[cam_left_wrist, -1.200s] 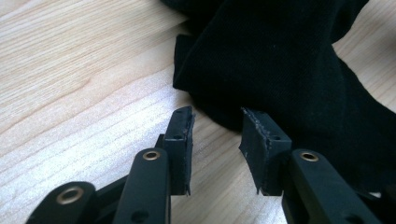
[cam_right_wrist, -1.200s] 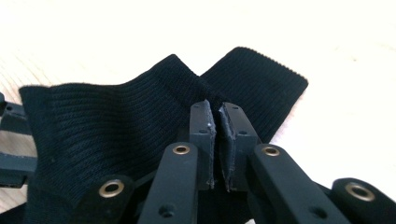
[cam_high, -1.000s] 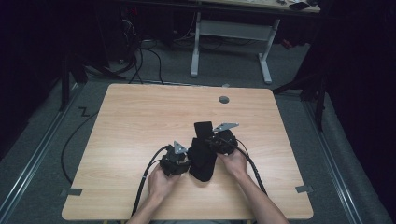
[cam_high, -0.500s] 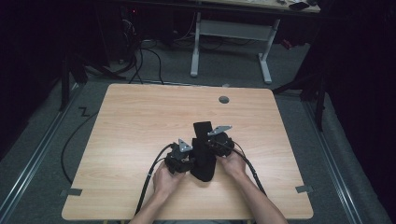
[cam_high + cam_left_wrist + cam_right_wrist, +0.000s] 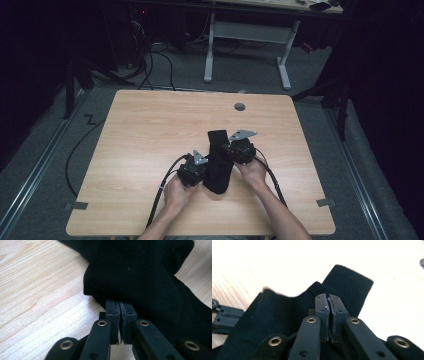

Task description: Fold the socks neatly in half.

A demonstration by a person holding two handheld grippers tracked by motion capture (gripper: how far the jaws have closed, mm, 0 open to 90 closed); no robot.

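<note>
Black knit fabric, a sock (image 5: pixel 218 162) by its ribbed cuff, lies on the near half of the wooden table (image 5: pixel 150 130), running from a near end between the two hands up to a far end toward the table's middle. No container stands on the table; the one other mark on its top is a small round grey grommet (image 5: pixel 240 106) near the far edge.

From the high view, the left gripper (image 5: pixel 192 170) sits against the sock's left side and the right gripper (image 5: pixel 240 149) against its right side, farther up. Each is held in a hand, with a black cable trailing back toward the near edge and a grey three-cornered plate on top.

The left gripper view adds what the high view cannot resolve: the left gripper's jaws are pressed together with their tips at the edge of a fold of the sock (image 5: pixel 140 277), pinching the cloth just above the wood.

The right gripper view shows the right gripper's jaws likewise squeezed together on the sock (image 5: pixel 274 315), with the ribbed cuff (image 5: pixel 348 287) standing up beyond the tips. At its left edge part of the other gripper (image 5: pixel 224 315) appears, touching the fabric. The table there is washed out bright.
</note>
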